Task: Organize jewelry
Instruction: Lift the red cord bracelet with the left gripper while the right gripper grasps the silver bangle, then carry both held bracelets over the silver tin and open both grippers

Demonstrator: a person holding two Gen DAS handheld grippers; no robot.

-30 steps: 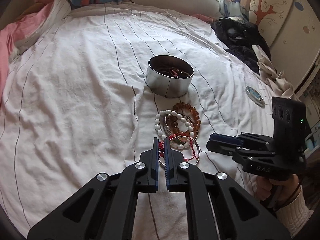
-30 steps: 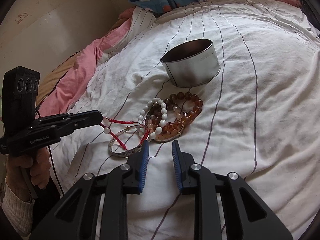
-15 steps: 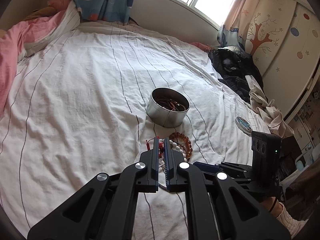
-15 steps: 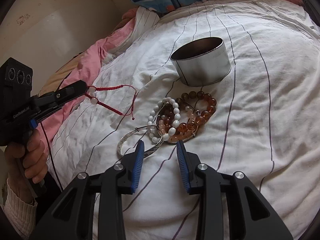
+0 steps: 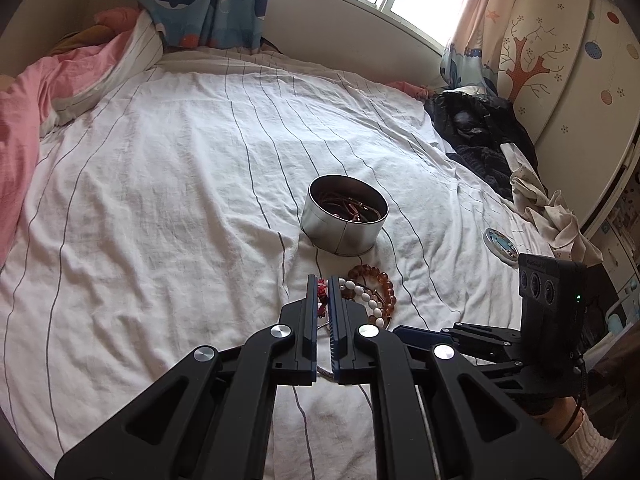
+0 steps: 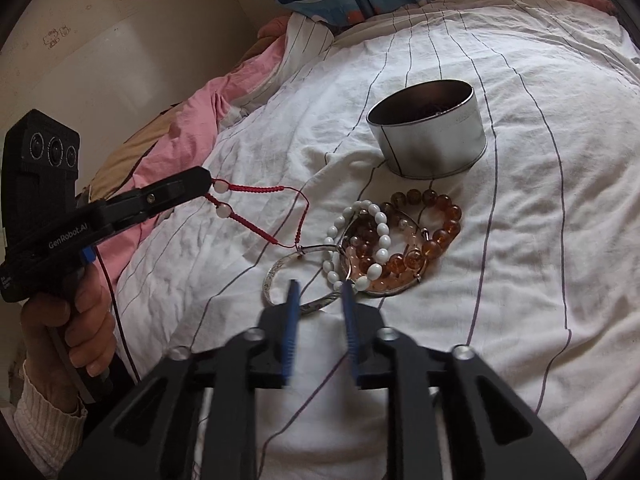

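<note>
- Pinching a red cord bracelet (image 6: 256,208) at its end, the left gripper (image 6: 206,180) has its jaws pressed together on the cord, and the cord hangs in the air above the bedsheet (image 6: 540,240).
- Two white beads sit on the cord just beside the gripper's tip; the cord's far end reaches down to the silver bangle (image 6: 288,276).
- From the left wrist view the red cord shows as a small knot between the closed pads of the left gripper (image 5: 322,292).
- The right gripper (image 6: 320,292) is empty and its jaws are opening; its blue pads hover just over the near rim of the silver bangle without pressing on it.
- A white bead bracelet (image 6: 378,240) and an amber bead bracelet (image 6: 436,236) lie heaped together with the bangle, near the middle of the bed.
- A round metal tin (image 6: 432,136) stands upright just beyond the heap, toward the head of the bed; the left wrist view shows dark red cords inside the metal tin (image 5: 346,216).
- A hand (image 6: 76,332) in a cream knitted sleeve grips the left gripper's handle.
- A pink quilt (image 6: 188,128) lies bunched along the bed's left edge.
</note>
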